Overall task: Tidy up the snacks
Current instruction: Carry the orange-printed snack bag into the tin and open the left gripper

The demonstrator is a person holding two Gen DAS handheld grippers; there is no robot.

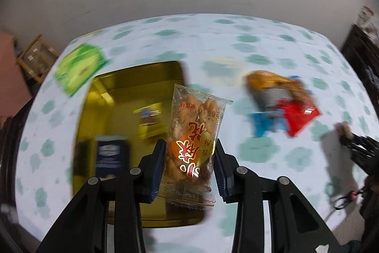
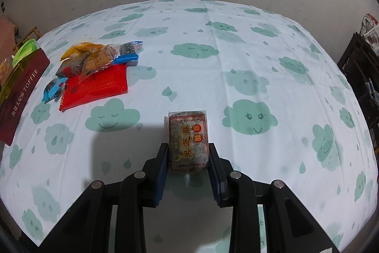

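Note:
My left gripper [image 1: 189, 146] is shut on a clear packet of fried dough twists [image 1: 193, 141] with red and gold lettering, held above the right edge of an open gold tin [image 1: 106, 91]. A dark blue packet [image 1: 111, 154] lies inside the tin. My right gripper [image 2: 188, 148] is shut on a grey sesame cake packet [image 2: 188, 140] with a red border, held over the cloud-print tablecloth [image 2: 236, 58]. A heap of loose snacks [image 2: 94, 70], with a red packet at the front, lies at the left in the right wrist view and, blurred, as the snack pile [image 1: 281, 103] in the left wrist view.
A green box [image 1: 79, 68] sits at the table's far left corner beyond the tin. The tin's dark red "TOFFEE" side [image 2: 21, 96] shows at the left edge of the right wrist view. Dark furniture [image 2: 362, 77] stands off the table's right side.

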